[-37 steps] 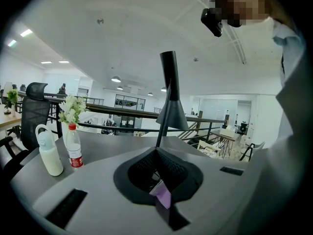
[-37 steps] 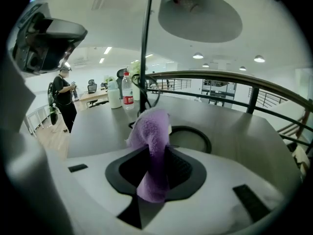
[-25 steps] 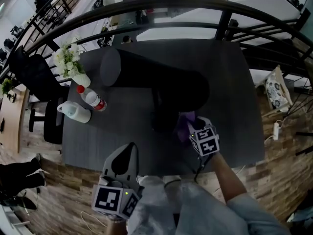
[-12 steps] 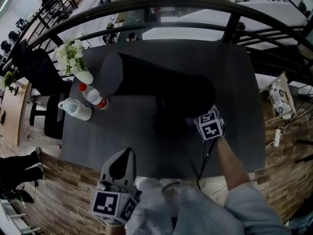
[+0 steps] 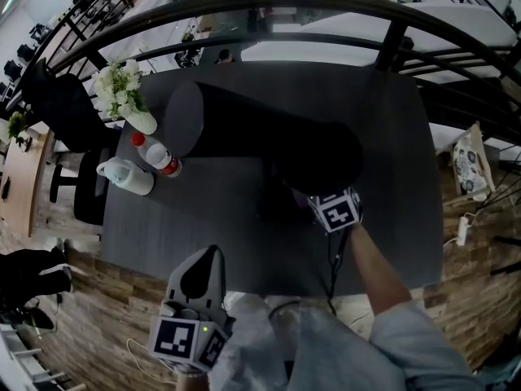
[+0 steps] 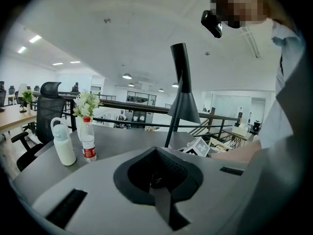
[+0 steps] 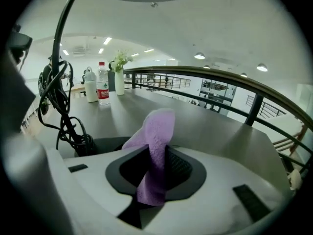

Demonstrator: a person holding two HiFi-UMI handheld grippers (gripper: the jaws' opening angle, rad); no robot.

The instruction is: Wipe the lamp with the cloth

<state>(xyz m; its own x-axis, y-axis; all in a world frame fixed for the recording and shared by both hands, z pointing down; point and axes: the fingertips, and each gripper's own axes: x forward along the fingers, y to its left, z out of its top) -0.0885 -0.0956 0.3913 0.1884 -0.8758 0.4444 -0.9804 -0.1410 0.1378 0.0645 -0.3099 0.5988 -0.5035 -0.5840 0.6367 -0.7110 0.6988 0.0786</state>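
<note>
While right tool (image 7: 155,153) grips fuzzy purple cloth (image 7: 157,126) beneath the conical lamp (image 5: 244,129), left tool (image 6: 156,153) sits closed.

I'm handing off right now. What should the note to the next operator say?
Right gripper: shut on the purple cloth, low beneath the lamp shade, near its base.
Left gripper: shut, empty, held by the near edge of the table.
Done: cloth is in hand; how much has been wiped cannot be told.
Left: wipe the shade, stem and base.
</note>
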